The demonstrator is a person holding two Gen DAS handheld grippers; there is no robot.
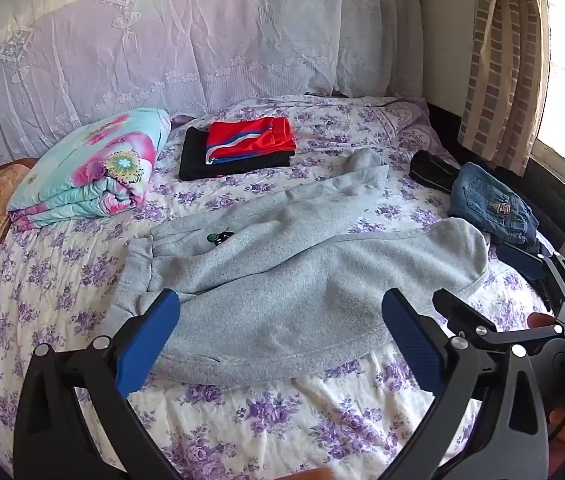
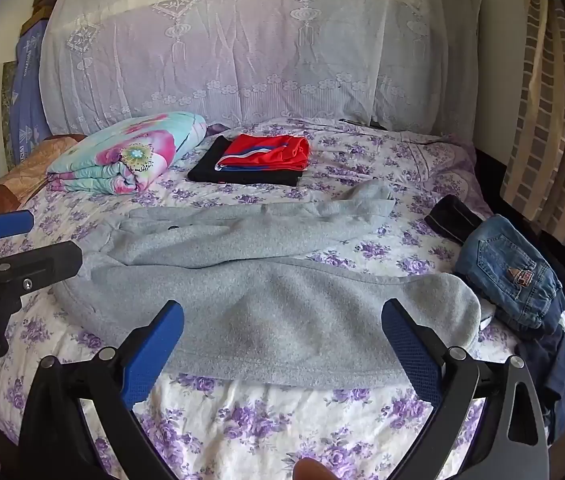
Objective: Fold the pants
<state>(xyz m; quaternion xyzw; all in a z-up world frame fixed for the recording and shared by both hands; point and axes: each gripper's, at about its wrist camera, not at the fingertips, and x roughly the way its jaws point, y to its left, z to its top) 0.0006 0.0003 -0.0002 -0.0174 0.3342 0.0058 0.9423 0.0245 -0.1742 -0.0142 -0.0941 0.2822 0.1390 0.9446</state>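
1. Bedroom: bed [image 1: 266, 420] with purple-flower sheet, lace cover behind, curtain [image 1: 498, 60] at the window side. The sheet is your work surface.
2. Grey pants [image 1: 282, 264] lie spread across the middle of the bed, unfolded, waistband toward your left, two legs running right, the far leg angled away from the near one.
3. Left gripper [image 1: 280, 312] hangs above the near edge of the pants, tilted down, jaws wide, nothing between them. The waist end sits just ahead of its left finger.
4. Right gripper [image 2: 282, 320] hovers over the near leg, also tilted down, jaws wide and empty. The near cuff is just ahead of its right finger.
5. Neither claw touches the cloth as far as these views show.
6. Risk: the legs are splayed apart, so if you pinch only the near leg, the far one likely drags and the fold comes out crooked.
7. Risk: thick fleece. A shallow pinch probably takes the top layer only, and the layer beneath slips off when you lift.
8. Risk: you may catch the sheet with the pants if you dig in too low at the near edge.
9. Risk: jeans [image 2: 510, 268] lie just beside the near cuff. A sweep to the right could snag or shove them.
10. Folded red shorts [image 1: 252, 138] on a black stack [image 1: 194, 160] and the quilt [image 1: 86, 176] sit well apart at the back. Fold away from them or you could knock the pile.
11. Both grippers work close together, so watch they don't collide mid-fold.
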